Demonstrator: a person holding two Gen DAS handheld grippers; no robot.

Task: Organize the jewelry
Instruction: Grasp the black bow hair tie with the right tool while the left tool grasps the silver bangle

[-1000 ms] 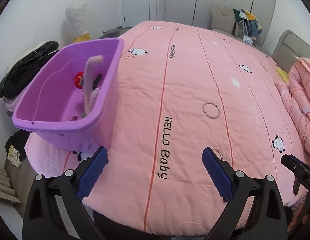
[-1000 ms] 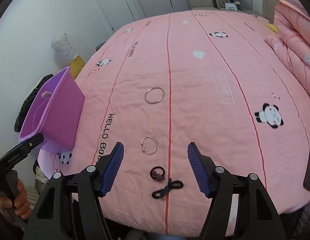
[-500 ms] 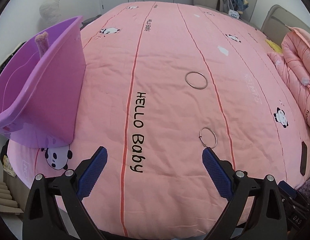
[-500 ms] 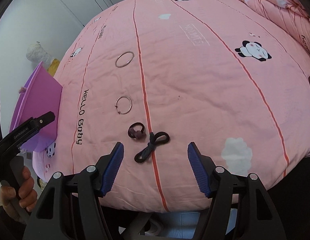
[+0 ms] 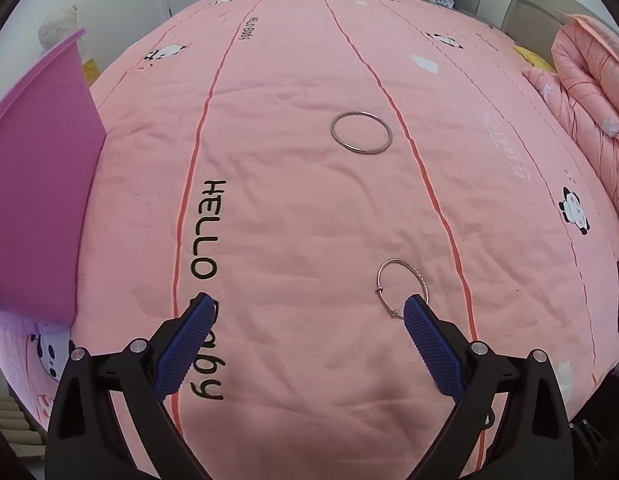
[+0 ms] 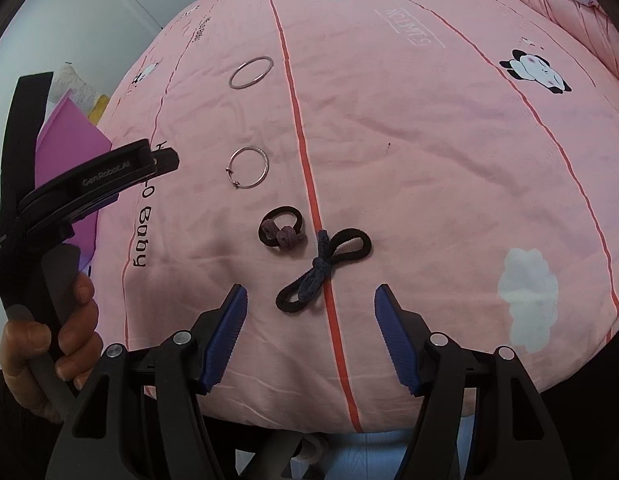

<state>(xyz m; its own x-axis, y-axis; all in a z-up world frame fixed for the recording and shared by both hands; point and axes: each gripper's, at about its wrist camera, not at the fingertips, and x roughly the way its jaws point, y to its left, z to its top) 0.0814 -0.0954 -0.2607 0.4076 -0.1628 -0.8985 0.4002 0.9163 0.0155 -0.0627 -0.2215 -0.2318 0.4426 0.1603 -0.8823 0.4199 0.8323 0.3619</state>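
Observation:
Two silver bangles lie on the pink bedspread. The larger bangle (image 5: 361, 133) (image 6: 251, 72) is farther up the bed; the thinner clasp bangle (image 5: 401, 286) (image 6: 249, 168) lies just beyond the right fingertip of my left gripper (image 5: 307, 306), which is open and empty. A black hair tie with a mauve knot (image 6: 281, 232) and a black bow-shaped hair tie (image 6: 323, 266) lie near the bed's foot. My right gripper (image 6: 309, 292) hangs open just short of the bow tie, nothing between its pads. A purple bin (image 5: 33, 200) (image 6: 71, 128) stands at the left.
A folded pink duvet (image 5: 589, 92) is piled at the right of the bed. A person's hand (image 6: 49, 340) holds the left gripper's handle at the left of the right wrist view. The bed's foot edge runs just under both grippers.
Both grippers have sunk toward the bedspread and tipped downward; the bangles and hair ties now appear larger and closer. The bin's inside has slid out of the left view. Jaws unchanged.

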